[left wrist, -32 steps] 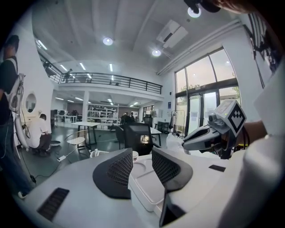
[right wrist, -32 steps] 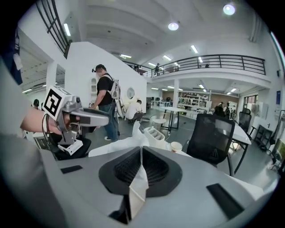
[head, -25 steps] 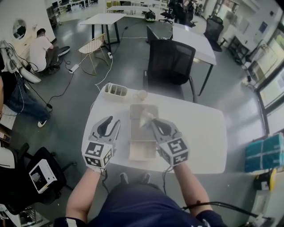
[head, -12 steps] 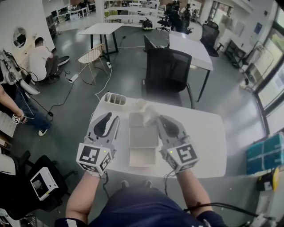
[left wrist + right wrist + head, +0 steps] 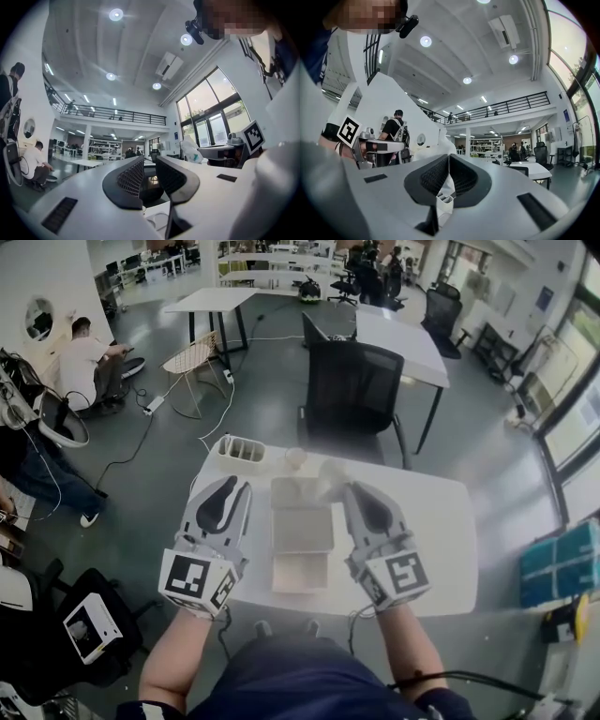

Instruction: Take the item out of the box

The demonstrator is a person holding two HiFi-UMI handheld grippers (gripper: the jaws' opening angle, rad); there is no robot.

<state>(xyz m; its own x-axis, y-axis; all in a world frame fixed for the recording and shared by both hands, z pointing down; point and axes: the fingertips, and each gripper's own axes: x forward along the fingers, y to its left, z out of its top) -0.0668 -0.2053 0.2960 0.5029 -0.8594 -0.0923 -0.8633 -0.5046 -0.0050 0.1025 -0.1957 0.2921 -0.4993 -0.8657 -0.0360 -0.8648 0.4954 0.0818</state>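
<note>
An open shallow cardboard box (image 5: 302,529) lies mid-table, its flap folded toward me. My right gripper (image 5: 354,491) is shut on the item, a pale plastic-wrapped bundle (image 5: 330,474), which hangs above the box's far right corner. In the right gripper view the jaws (image 5: 449,161) pinch thin white plastic (image 5: 438,149). My left gripper (image 5: 231,486) hovers left of the box. Its jaws (image 5: 150,165) are closing with a narrow gap and nothing between them. From the left gripper view the bundle (image 5: 191,151) shows off to the right.
A white slotted holder (image 5: 244,447) and a small pale cup (image 5: 298,458) stand at the white table's (image 5: 431,521) far edge. A black office chair (image 5: 352,390) sits behind it. People sit or stand at the far left of the room.
The right gripper has carried the bundle up and to the right, from over the box's middle to its far right corner. The left gripper's jaws have narrowed.
</note>
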